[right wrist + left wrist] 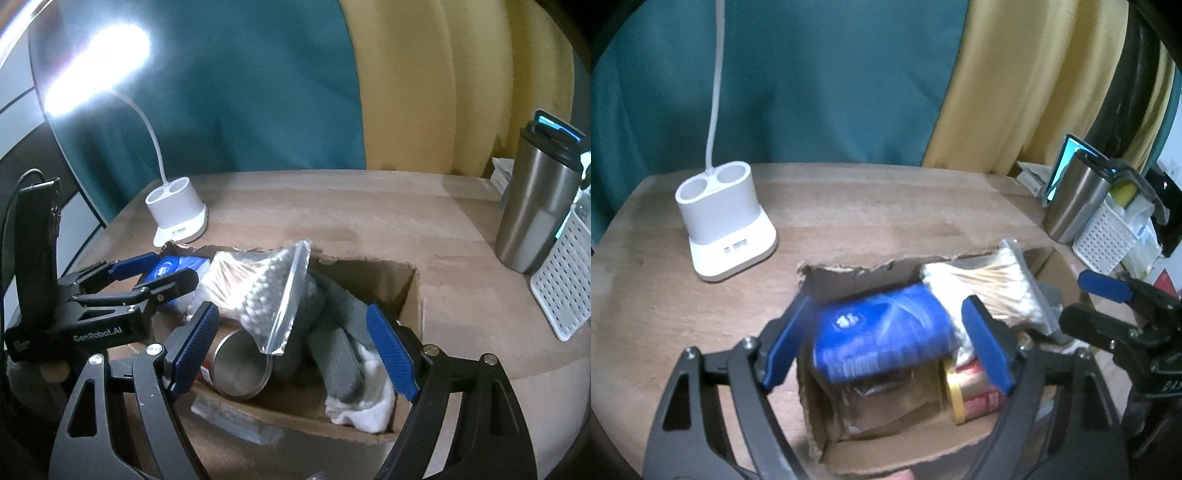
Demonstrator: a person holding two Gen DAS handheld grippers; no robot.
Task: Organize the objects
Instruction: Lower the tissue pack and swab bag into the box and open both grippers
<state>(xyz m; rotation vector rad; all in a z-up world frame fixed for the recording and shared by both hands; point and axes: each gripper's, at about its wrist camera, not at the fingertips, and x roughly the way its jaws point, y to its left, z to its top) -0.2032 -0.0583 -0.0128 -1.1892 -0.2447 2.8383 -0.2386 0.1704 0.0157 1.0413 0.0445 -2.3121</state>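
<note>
An open cardboard box (pixel 886 448) (pixel 410 291) sits on the wooden table. In it lie a blue packet (pixel 882 339) (pixel 173 267), a clear bag of cotton swabs (pixel 990 288) (pixel 258 291), a red and gold can (pixel 971 391) (pixel 242 369) and grey and white socks (pixel 343 354). My left gripper (pixel 886 343) (pixel 147 273) is open over the box, its fingers either side of the blue packet and apart from it. My right gripper (pixel 291 350) (pixel 1104 295) is open and empty above the box's near side, over the can and socks.
A white desk lamp base (pixel 724 218) (pixel 179 214) stands at the table's back left, its lit head (pixel 96 66) above. A steel tumbler (pixel 1075 199) (pixel 535 210) and a white perforated basket (pixel 1104 240) (pixel 561 280) stand at the right edge. Teal and yellow curtains hang behind.
</note>
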